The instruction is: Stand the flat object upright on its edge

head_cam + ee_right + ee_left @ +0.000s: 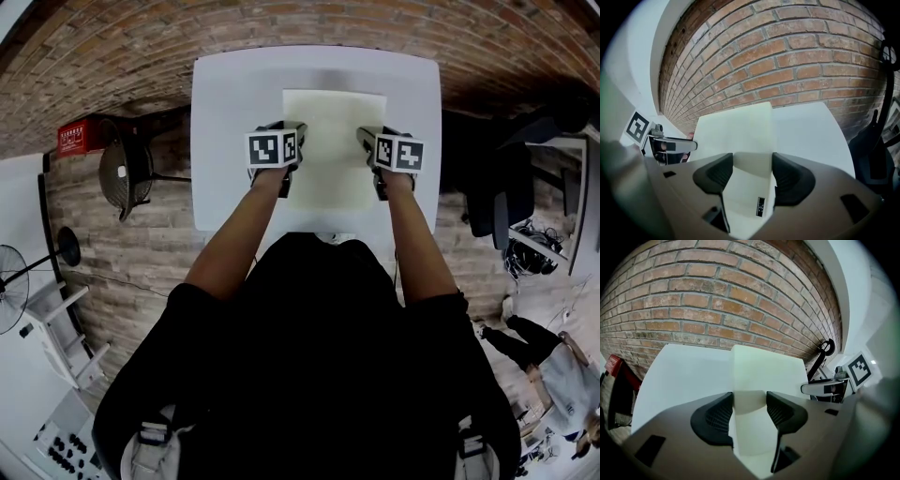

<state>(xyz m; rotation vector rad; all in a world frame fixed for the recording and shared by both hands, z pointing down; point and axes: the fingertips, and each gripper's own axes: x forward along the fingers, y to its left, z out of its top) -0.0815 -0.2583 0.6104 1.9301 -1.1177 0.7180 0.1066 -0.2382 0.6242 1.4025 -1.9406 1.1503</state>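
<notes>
Cream-coloured flat slab point(334, 141) is raised above the white table point(225, 122), over its middle and nearer the far edge. Left gripper point(750, 404) is clenched on the slab's left edge, and right gripper point(752, 166) on its right edge. Whether the slab's far edge touches the table cannot be determined. A brick wall point(717, 301) stands beyond the table's far edge.

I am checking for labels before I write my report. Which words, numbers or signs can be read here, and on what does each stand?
Nothing can be read as text.
The red box, left in the head view: white print, too small to read.
The small dark label on the pale board, right gripper view: blurred, unreadable.
The cube on the left gripper and the cube on the right gripper: square markers, no words.
</notes>
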